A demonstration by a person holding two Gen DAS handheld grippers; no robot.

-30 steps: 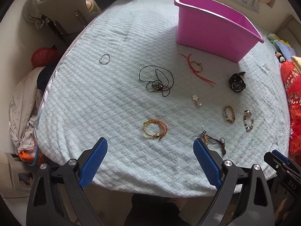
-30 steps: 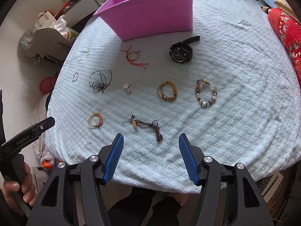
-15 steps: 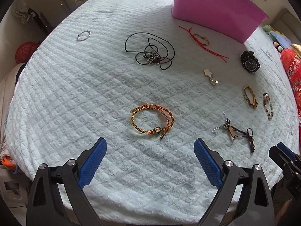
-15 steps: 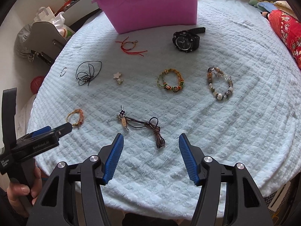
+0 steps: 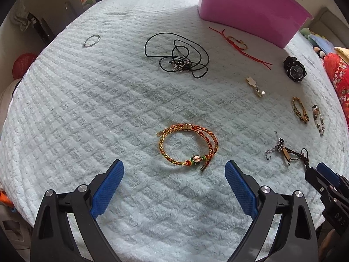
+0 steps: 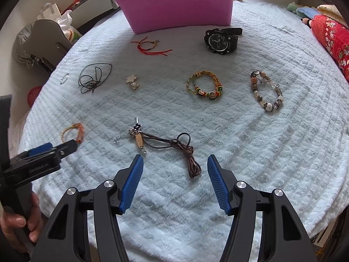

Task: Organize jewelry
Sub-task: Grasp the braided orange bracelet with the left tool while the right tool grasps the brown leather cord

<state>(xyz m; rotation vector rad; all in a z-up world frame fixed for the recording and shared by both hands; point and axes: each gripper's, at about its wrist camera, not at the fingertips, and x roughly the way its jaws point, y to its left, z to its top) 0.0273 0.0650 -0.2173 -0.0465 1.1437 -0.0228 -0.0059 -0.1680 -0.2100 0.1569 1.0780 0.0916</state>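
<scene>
Jewelry lies scattered on a pale blue blanket (image 5: 87,113). An orange braided bracelet (image 5: 188,146) sits just ahead of my open left gripper (image 5: 174,174), nothing between its blue pads. A brown cord necklace with a charm (image 6: 168,146) lies just ahead of my open right gripper (image 6: 175,174); its knotted end reaches between the fingertips. Farther off are a black cord necklace (image 5: 178,56), a red string bracelet (image 5: 237,43), a black watch (image 6: 221,40), a multicolour bracelet (image 6: 205,86), a beaded bracelet (image 6: 267,91), a flower charm (image 6: 132,81) and a silver ring (image 5: 92,40).
A pink plastic bin (image 6: 178,2) stands at the far side of the blanket. A red patterned cushion (image 6: 331,37) lies at the right edge, a grey chair (image 6: 48,37) beyond the left edge. A hand (image 6: 19,222) holds the left gripper's handle.
Both grippers have come down toward the blanket. The orange bracelet and the brown cord necklace now look larger and closer to the fingertips. Both stay open.
</scene>
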